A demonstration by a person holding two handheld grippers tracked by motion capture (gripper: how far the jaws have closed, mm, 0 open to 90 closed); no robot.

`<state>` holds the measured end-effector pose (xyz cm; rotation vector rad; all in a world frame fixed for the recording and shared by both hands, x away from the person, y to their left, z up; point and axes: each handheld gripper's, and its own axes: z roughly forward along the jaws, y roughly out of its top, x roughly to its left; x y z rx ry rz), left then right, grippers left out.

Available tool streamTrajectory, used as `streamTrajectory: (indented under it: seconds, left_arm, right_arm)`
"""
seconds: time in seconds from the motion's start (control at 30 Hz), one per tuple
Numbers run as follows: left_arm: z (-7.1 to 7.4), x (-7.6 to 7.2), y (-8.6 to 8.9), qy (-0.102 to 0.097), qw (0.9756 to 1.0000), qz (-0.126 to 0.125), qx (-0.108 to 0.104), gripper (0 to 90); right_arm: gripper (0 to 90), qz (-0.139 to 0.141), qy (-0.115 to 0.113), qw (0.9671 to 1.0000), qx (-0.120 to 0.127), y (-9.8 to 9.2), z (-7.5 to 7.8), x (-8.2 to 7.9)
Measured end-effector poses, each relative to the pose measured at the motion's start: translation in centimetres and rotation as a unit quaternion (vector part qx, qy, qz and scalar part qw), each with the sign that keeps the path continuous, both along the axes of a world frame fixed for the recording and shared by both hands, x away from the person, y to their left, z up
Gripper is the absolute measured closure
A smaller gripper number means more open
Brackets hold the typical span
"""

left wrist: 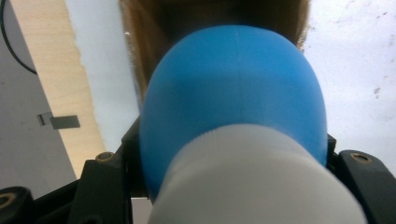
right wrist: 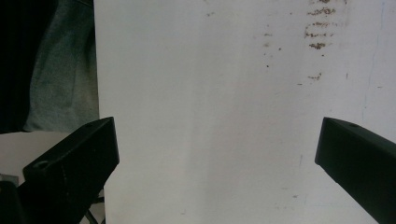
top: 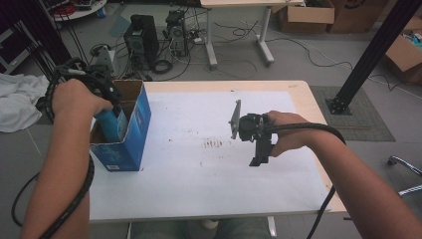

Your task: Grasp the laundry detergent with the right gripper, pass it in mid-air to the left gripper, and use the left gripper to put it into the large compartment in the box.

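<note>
– Where is the left gripper [top: 107, 94] now?

– It is at the far left of the table [top: 303, 99], over the open top of a blue cardboard box [top: 134, 132]. Its jaws are closed on a blue bottle [top: 110, 124] (a plastic one, with a white cap at the end near the camera). In the left gripper view the bottle [left wrist: 233, 98] is very close and wide, and the black jaws press on both sides of it.

– And where is the bottle compared to the box?

– Its lower part is already inside the box, near the left wall. In the left gripper view I see the brown inner side of the box [left wrist: 144, 28] just behind the bottle.

– What about the right gripper [top: 259, 159]?

– It is held over the white sheet [top: 199, 189], right of the middle, well apart from the box. Its jaws point down and stand wide open; between them in the right gripper view [right wrist: 217, 154] is the white sheet with some brown stains [right wrist: 320, 28]
</note>
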<state>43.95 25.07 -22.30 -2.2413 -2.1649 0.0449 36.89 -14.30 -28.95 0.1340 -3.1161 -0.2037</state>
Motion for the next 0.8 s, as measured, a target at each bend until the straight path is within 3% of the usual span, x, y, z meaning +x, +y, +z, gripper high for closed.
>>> streamTrajectory:
  seconds: [0.37, 0.8]
  left_arm:
    - [-3.7, 0.3, -0.4, 0.011, 0.9999, -0.004, 0.006, 39.3]
    - [-6.6, 0.5, 0.2, 0.021, 0.9998, 0.001, 0.002, 39.3]
  right_arm:
    - [0.0, -0.007, 0.004, 1.0, -0.001, -0.3, -0.1, -0.1]
    - [0.0, -0.012, 0.008, 0.9999, 0.002, -0.9, -0.6, -0.2]
